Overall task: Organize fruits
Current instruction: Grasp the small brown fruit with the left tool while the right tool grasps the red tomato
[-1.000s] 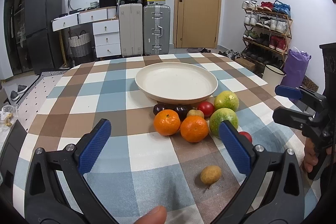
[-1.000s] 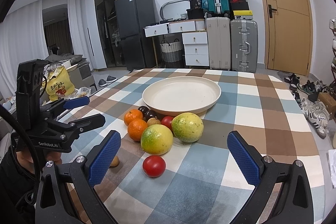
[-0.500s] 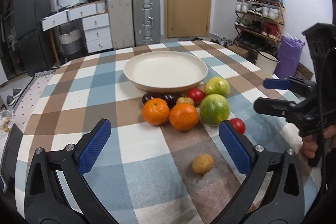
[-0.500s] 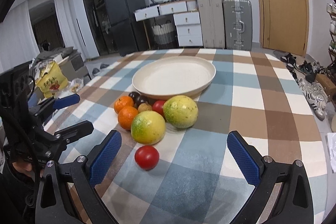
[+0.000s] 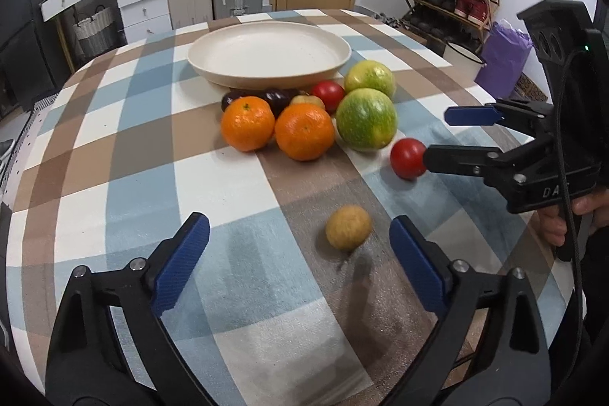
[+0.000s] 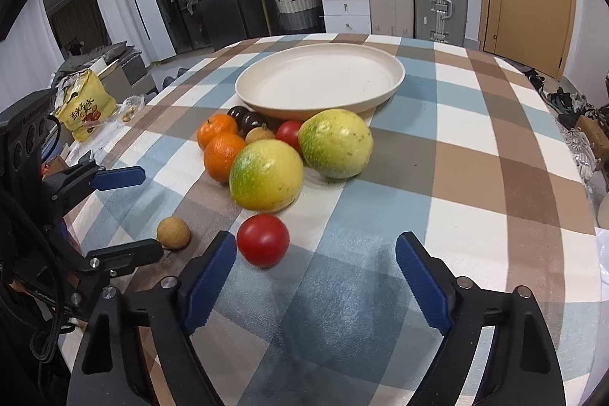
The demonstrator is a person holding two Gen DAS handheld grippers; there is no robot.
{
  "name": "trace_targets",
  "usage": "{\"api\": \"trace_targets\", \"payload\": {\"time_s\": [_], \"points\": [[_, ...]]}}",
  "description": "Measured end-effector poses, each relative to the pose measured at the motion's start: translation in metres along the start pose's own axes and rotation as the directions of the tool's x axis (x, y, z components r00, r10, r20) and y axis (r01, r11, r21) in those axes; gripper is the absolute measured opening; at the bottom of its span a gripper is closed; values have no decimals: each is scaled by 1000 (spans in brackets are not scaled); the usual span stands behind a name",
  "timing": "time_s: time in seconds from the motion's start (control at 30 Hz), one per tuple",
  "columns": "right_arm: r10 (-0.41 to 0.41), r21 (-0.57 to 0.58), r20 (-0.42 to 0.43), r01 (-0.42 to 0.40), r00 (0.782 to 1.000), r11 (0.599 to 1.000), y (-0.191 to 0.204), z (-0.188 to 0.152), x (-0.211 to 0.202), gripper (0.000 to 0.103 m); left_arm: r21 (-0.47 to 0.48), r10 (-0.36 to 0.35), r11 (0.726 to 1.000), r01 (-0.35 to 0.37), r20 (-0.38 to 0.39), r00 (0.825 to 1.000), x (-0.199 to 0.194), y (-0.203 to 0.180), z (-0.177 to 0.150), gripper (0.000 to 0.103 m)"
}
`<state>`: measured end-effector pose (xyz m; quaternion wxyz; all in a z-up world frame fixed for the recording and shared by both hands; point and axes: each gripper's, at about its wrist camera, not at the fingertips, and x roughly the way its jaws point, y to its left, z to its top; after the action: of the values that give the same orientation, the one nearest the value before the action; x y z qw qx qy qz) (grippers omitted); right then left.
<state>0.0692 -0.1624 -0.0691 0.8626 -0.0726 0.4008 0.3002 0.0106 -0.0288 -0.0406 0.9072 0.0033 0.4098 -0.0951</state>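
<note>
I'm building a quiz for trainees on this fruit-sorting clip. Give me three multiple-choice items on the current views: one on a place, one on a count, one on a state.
1. Where does the small brown fruit lie?
A. On the plate
B. Alone on the tablecloth, apart from the fruit cluster
C. Atop an orange

2. How many orange mandarins are there?
A. One
B. Two
C. Four

3. What does the cream plate hold?
A. Nothing
B. A tomato
C. Both green citrus fruits

Answers:
1 B: the small brown fruit sits by itself on the tablecloth, ahead of the left gripper, whose jaws stand open and have just been closing with nothing gripped.
2 B: two mandarins lie side by side.
3 A: the plate shows a bare inside.
</note>
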Motion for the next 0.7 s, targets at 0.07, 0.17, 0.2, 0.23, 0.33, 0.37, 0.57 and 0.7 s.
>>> {"api": "trace_targets", "payload": {"time_s": [0.07,0.17,0.2,0.23,0.33,0.37,0.57,0.7], "points": [[18,-9,-11,-18,1000,1000,3,-1,3,85,22,-13,1000,14,-22,1000,3,-5,-2,82],[26,-33,-26,-27,999,999,11,-3,7,83,45,-42,998,44,-35,999,4,-10,-2,67],[34,-40,-34,-36,999,999,13,-4,9,79,50,-51,997,53,-35,998,4,-11,-3,62],[35,-47,-42,-36,999,998,15,-4,11,77,53,-59,997,61,-38,998,4,-12,-3,57],[35,-60,-56,-38,998,997,20,-4,15,72,54,-85,995,88,-47,995,4,-14,-2,41],[37,-63,-58,-40,998,997,21,-4,15,70,54,-95,994,98,-46,994,3,-15,-3,36],[53,-78,-66,-58,996,995,29,1,18,58,38,-144,989,145,-36,989,1,-12,-1,23],[59,-80,-74,-65,995,995,30,3,20,49,28,-144,989,145,-28,989,-1,-11,2,23]]}}
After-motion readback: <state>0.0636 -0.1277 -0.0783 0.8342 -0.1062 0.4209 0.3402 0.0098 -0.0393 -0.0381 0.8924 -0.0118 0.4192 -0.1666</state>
